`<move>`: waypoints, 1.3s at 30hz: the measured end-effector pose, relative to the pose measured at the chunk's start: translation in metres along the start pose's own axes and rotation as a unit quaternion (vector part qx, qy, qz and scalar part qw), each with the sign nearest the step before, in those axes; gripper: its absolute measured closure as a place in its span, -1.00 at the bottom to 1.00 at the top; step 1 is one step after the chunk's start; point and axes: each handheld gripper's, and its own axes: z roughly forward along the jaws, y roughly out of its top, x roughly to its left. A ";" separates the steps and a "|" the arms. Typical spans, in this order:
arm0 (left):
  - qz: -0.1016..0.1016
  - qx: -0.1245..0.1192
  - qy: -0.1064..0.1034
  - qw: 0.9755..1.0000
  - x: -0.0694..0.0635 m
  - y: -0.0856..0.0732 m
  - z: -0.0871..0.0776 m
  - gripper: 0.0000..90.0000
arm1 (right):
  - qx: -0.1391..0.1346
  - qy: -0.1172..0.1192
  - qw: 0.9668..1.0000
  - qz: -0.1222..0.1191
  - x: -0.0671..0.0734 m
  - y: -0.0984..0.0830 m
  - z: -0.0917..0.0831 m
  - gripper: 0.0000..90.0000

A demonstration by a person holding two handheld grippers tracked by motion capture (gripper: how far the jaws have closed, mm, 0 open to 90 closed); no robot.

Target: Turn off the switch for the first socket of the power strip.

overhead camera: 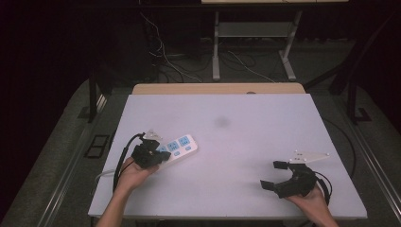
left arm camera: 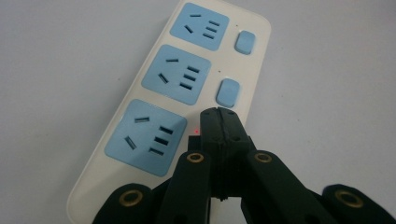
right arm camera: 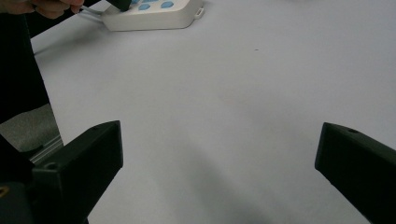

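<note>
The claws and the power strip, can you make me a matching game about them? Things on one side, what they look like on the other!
Things:
1. left claw
2. right claw
3. power strip
4. little light

Looks:
A. wide open, holding nothing
B. white with three blue sockets
C. glowing red
D. shut, its tip over the strip beside the nearest socket

Pairs: 1-D, 2-A, 3-B, 4-C
</note>
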 end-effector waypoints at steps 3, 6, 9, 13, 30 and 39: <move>-0.010 -0.002 -0.002 1.000 0.001 0.000 0.000 1.00 | 0.000 0.000 1.000 0.000 0.000 0.000 0.000 -0.98; -0.018 -0.003 -0.011 1.000 0.003 -0.001 0.001 1.00 | 0.001 0.001 1.000 -0.001 0.000 0.000 0.000 -0.98; -0.034 -0.003 -0.020 0.999 0.007 -0.001 0.000 1.00 | 0.002 0.002 1.000 -0.002 0.001 -0.001 0.000 -0.98; -0.057 -0.004 -0.042 0.997 0.014 -0.004 0.001 1.00 | 0.002 0.006 1.000 -0.002 0.001 -0.001 0.000 -0.98; -0.050 -0.003 -0.048 0.998 0.016 -0.002 0.001 1.00 | -0.002 0.002 1.000 0.000 0.000 -0.001 -0.002 -0.98; -0.053 -0.002 -0.047 0.997 0.017 0.003 -0.001 1.00 | -0.003 0.001 1.000 0.000 -0.001 -0.001 -0.002 -0.98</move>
